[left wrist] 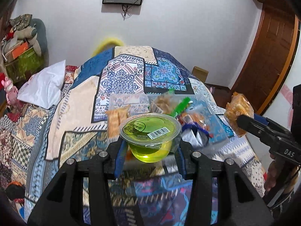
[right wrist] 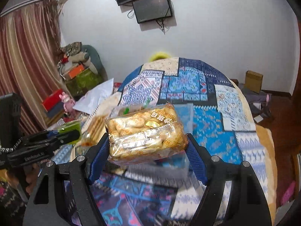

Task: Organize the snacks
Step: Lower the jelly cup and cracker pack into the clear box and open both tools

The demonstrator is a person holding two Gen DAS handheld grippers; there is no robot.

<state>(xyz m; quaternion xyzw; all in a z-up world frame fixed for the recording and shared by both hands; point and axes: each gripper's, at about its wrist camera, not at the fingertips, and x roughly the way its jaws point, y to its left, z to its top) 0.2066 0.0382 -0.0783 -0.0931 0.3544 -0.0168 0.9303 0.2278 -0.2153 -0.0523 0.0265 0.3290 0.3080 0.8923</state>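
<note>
Two snacks aloft above clear plastic bin [left wrist: 129,99] on patchwork quilt [left wrist: 120,75]: green jelly cup [left wrist: 150,131] clamped in left gripper [left wrist: 150,146], Shaqima pastry pack [right wrist: 144,131] squeezed in right gripper [right wrist: 146,150]. Probably poised for dropping among packets already inside.

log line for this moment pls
left claw: shut on green jelly cup | right claw: shut on clear shaqima pastry pack | both above clear plastic bin
</note>
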